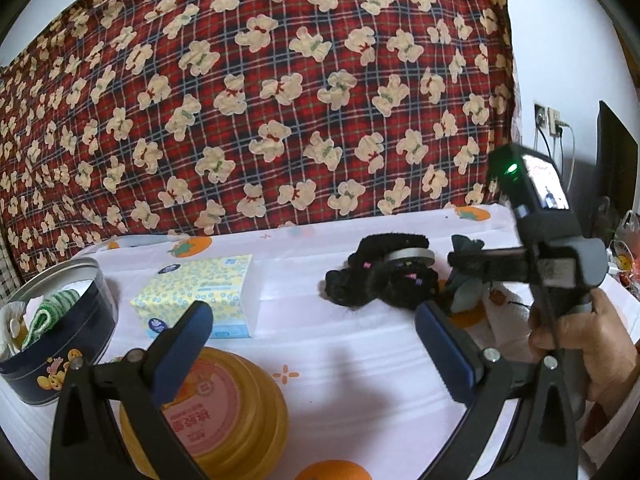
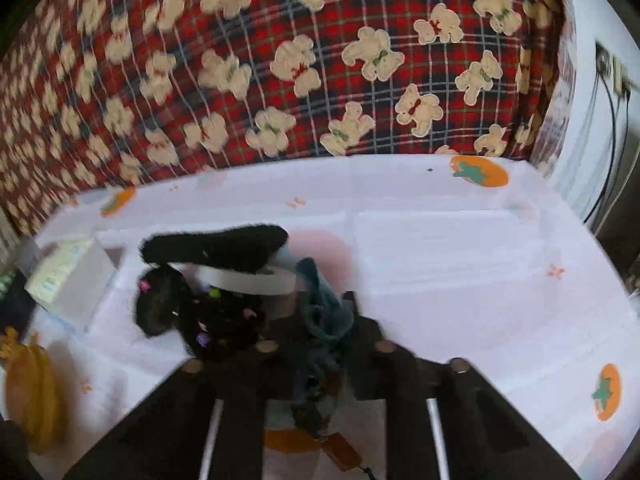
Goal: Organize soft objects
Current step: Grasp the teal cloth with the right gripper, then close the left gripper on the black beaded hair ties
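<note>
A dark teal cloth (image 2: 326, 320) hangs pinched between the fingers of my right gripper (image 2: 320, 320), which is shut on it; the cloth also shows in the left wrist view (image 1: 466, 288) under that gripper (image 1: 476, 268). A black fuzzy headband with coloured beads (image 1: 380, 276) lies on the white table beside it, over a round metal lid (image 1: 412, 256), and shows in the right wrist view (image 2: 208, 280). My left gripper (image 1: 316, 336) is open and empty, low over the table, short of the headband. A dark round tin (image 1: 60, 332) at the left holds green and white cloths.
A yellow tissue pack (image 1: 204, 292) lies left of centre. A stack of amber bowls (image 1: 224, 404) sits under my left finger. An orange fruit (image 1: 332, 472) is at the front edge. A plaid bear-print cover (image 1: 260, 100) rises behind the table.
</note>
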Tool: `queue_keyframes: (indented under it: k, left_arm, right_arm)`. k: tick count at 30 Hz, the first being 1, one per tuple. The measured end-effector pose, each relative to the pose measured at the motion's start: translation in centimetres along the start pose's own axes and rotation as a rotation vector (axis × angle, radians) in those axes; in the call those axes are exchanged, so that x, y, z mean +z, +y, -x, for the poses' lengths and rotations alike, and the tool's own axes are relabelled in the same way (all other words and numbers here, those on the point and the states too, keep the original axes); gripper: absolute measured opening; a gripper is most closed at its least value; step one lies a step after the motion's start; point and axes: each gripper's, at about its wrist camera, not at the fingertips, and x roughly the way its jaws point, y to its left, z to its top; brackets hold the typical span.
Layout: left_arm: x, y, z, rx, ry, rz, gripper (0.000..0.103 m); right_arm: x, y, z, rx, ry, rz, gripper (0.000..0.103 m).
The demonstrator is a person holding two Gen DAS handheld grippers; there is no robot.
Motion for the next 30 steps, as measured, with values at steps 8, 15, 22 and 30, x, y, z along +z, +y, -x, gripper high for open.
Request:
queue_keyframes:
  k: [8, 15, 22, 30]
  left_arm:
    - [0.1, -0.6, -0.6, -0.038, 0.010, -0.009, 0.102]
    - [1.9, -0.9, -3.4, -0.089, 0.069, 0.035, 0.098]
    - [3.7, -2.3, -8.2, -0.111, 0.172, 0.086, 0.091]
    - [4.2, -3.4, -13.7, -0.077, 0.252, 0.144, 0.068]
  right_arm:
    - [0.4, -2.6, 5.7, 0.287, -0.302, -0.188, 0.011]
    - [0.6, -2.4, 6.4, 0.264, -0.334, -0.212, 0.011]
    - [0.5, -2.7, 6.5, 0.254, -0.336, -0.199, 0.011]
    - [0.4, -2.6, 6.8, 0.268, -0.336, -0.199, 0.012]
